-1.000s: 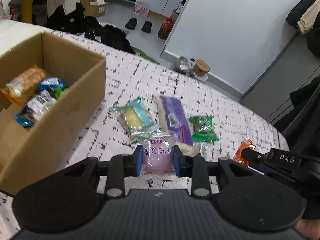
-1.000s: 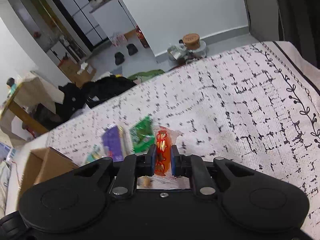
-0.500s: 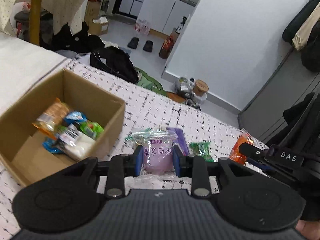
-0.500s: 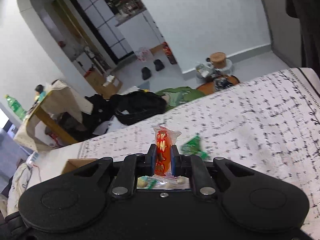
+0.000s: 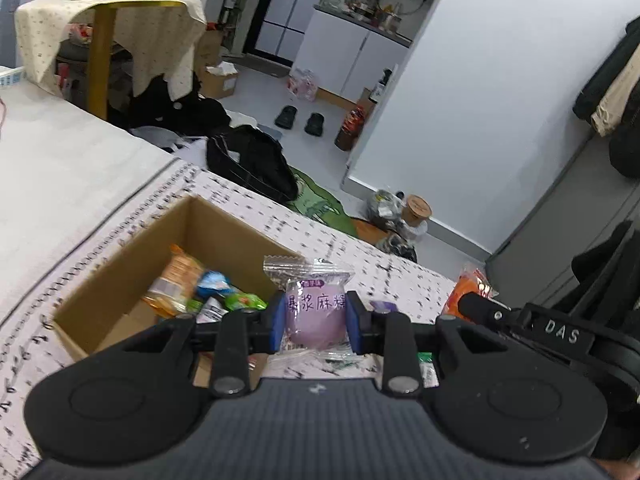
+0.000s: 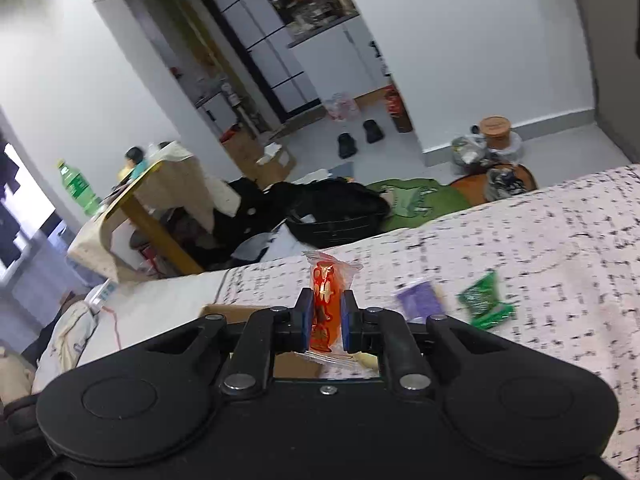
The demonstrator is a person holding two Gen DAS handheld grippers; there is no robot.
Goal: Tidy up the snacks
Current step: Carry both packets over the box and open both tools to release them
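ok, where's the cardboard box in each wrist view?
Left wrist: box at left centre, open, snacks inside, just left of the purple snack that the left gripper holds.
Right wrist: only its rim shows, low centre-left, behind the right gripper holding the red snack.
Shared landmark: black slippers on the floor.

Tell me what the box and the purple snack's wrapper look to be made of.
Box: plain brown cardboard, matte, with thin folded walls. Purple snack in the left gripper: clear glossy plastic film, judging by its crimped serrated edge and the filling showing through.
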